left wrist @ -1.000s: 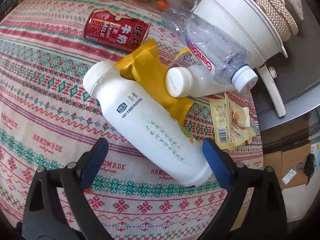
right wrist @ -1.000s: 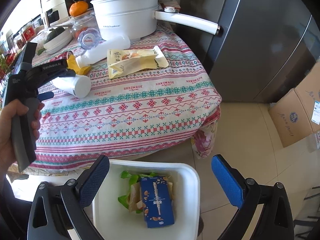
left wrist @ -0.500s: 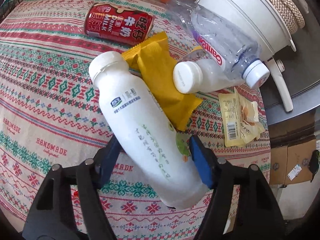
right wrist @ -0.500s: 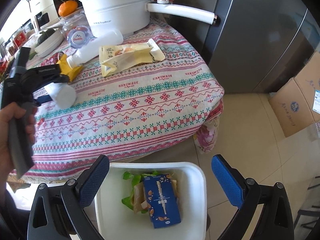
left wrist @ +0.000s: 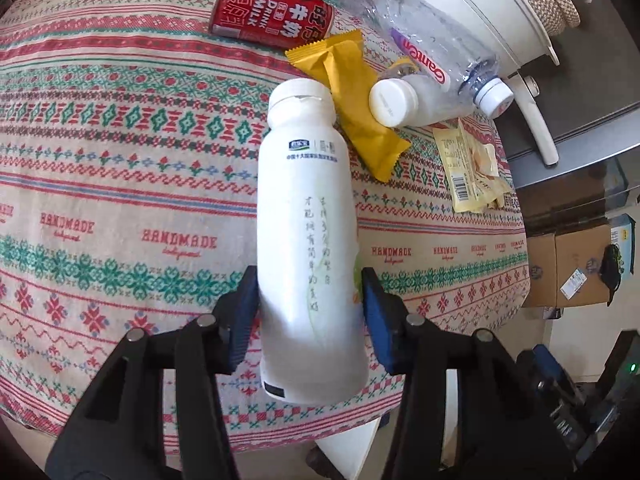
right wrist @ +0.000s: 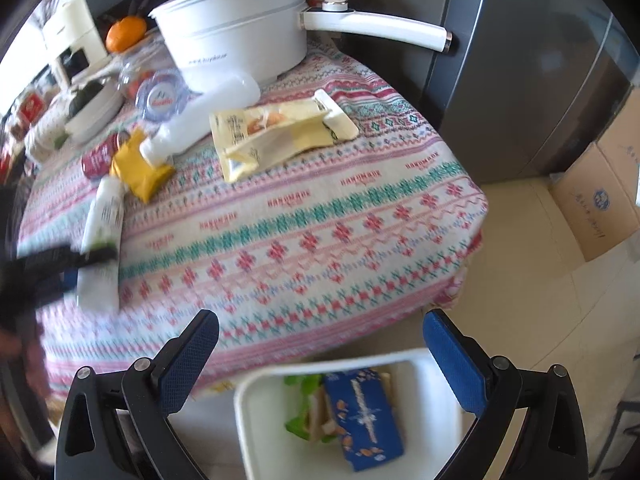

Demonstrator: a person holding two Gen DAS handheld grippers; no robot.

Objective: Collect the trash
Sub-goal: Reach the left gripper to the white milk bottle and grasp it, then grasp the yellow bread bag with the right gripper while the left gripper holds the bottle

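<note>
Our left gripper (left wrist: 310, 312) had just been closing, and its jaws now clamped the white bottle (left wrist: 306, 232), lifted off the tabletop (left wrist: 120, 184). Our right gripper (right wrist: 320, 344) hung released over the bin (right wrist: 256, 420), ready to receive it.

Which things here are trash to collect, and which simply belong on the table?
Trash job: white bottle, red can, yellow wrapper, clear bottle, white bin.
Lying about: white pot, orange.
</note>
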